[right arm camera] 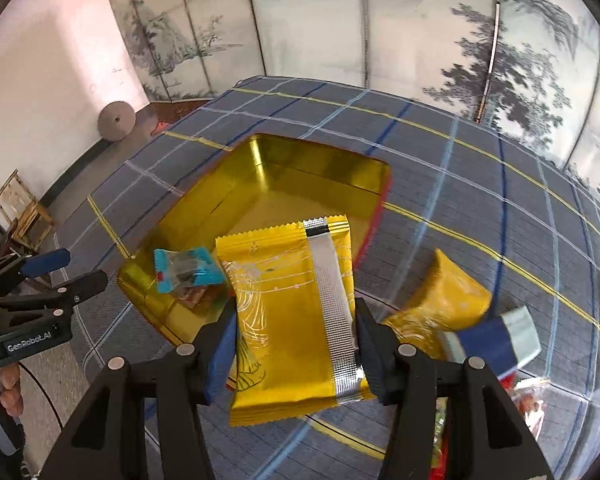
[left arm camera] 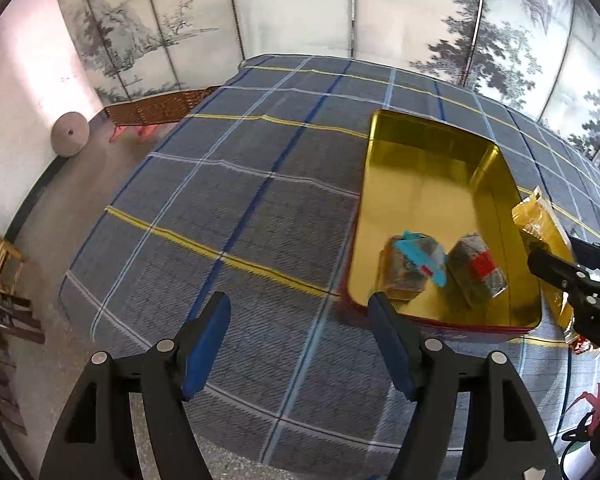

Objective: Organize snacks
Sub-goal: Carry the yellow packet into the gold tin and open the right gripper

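Right hand-held gripper (right arm camera: 294,344): clamped on the yellow snack packet (right arm camera: 292,312), one blue pad pressed against each long edge.
Left hand-held gripper (left arm camera: 298,344): jaws apart, nothing between them; only plaid cloth is seen in the gap.
Packet position: held above the near rim of the gold tin (right arm camera: 236,208), partly over the tin and partly over the table (right arm camera: 480,200).
Direction to target: the tin's open floor lies ahead of and slightly to the left of the right hand-held gripper.
Packet long axis: aligned with the gripper's fingers, pointing toward the tin's far wall; the silver seam runs the same way.
Nearer hand: the right one is judged nearer to the drop, since the packet is already carried by it; the left one is set off beside the tin's left corner.
Free space in tin: the far half appears bare, so a short forward carry is judged enough.
Tins counted: one.
Snacks inside the tin: two, a blue-wrapped piece (left arm camera: 416,268) and a red-labelled piece (left arm camera: 478,272), lying side by side near the front wall.
Yellow packets counted: two, one held and one lying on the table (right arm camera: 444,300) to the right.
Other snacks on the table: a dark blue packet (right arm camera: 496,340) and some red-wrapped items at the right edge, too blurred to be counted.
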A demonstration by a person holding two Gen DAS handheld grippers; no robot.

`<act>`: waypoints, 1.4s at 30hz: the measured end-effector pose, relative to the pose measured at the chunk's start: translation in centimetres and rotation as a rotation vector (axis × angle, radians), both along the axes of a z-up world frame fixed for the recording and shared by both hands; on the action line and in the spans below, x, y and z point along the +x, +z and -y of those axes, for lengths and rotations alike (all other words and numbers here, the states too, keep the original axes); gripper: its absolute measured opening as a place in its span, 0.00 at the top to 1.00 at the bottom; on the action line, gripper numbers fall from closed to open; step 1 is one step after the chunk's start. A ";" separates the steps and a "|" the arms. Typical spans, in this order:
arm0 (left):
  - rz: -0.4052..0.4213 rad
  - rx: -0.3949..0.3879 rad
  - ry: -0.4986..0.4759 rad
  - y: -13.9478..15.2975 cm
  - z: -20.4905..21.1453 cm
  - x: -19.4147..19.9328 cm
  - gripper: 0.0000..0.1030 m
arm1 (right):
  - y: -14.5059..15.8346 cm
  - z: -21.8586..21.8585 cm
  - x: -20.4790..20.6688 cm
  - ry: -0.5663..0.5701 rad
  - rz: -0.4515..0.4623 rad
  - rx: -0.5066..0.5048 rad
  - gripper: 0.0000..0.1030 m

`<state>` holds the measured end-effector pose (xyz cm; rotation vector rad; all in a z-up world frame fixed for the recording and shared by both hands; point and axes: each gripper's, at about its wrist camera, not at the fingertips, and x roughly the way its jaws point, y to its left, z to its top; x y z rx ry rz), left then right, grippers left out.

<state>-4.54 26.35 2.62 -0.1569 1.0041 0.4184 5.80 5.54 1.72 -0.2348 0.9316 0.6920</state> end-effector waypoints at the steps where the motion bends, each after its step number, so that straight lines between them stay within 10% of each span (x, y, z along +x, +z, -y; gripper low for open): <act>1: 0.000 0.001 0.003 0.0 -0.2 -0.1 0.34 | -0.1 -0.3 0.0 0.005 0.000 -0.003 0.47; 42: -0.030 -0.037 0.096 -0.6 -2.8 -2.4 0.31 | -2.6 -5.0 -0.3 0.067 -0.023 -0.022 0.47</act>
